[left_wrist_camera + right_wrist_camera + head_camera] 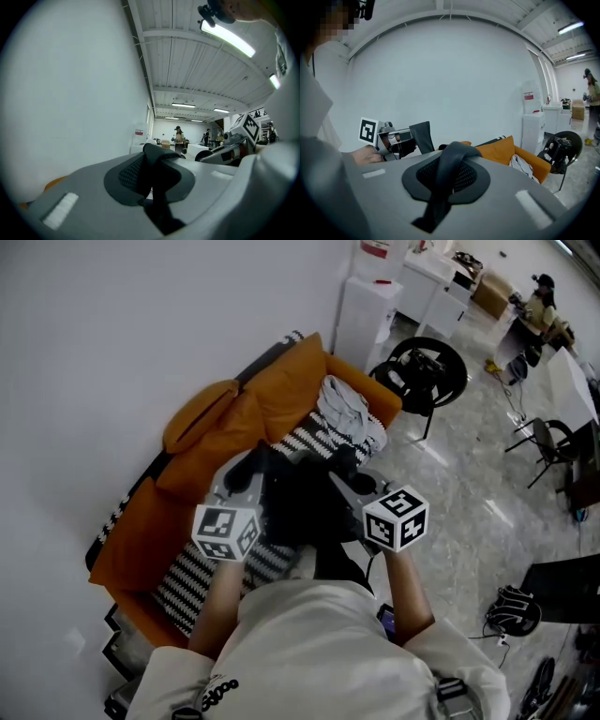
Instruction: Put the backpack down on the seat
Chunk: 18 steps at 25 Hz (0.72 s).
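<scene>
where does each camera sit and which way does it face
Head view: on the person's head, facing steeply down at the orange fabric sofa and black backpack; shows forearms, left gripper, right gripper.
Left gripper view: on the left gripper, tilted up along the white wall to the ceiling; jaws pinch a black strap.
Right gripper view: on the right gripper, roughly level toward wall and sofa; jaws pinch a black mesh strap.
Shared: each gripper view shows the other gripper; head and right gripper views share the sofa.
</scene>
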Tool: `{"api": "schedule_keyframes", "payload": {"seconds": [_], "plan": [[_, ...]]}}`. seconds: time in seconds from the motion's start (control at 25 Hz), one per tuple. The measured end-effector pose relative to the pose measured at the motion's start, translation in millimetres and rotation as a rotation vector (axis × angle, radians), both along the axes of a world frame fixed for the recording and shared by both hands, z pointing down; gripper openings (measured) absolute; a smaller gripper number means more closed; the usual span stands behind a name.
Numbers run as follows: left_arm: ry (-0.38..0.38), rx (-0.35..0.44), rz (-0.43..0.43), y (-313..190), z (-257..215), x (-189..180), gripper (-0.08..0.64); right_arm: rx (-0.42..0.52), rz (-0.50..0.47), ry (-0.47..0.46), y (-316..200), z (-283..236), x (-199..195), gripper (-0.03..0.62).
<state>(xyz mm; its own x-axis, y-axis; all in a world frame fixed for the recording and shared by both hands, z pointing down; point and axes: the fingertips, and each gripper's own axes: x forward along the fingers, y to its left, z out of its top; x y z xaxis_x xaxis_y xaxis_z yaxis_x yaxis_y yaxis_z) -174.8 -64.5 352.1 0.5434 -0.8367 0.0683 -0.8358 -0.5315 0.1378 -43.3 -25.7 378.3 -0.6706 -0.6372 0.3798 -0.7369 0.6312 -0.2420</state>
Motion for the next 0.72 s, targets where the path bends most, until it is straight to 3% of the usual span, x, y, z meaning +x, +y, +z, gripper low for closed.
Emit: {"api": "schedule_keyframes", "payload": {"seconds": [0.72], "plan": [[-0.02, -0.082, -0.026, -123, 30, 24, 0.043, -0.071, -0.071, 0.01, -134, 28, 16, 0.02]]}}
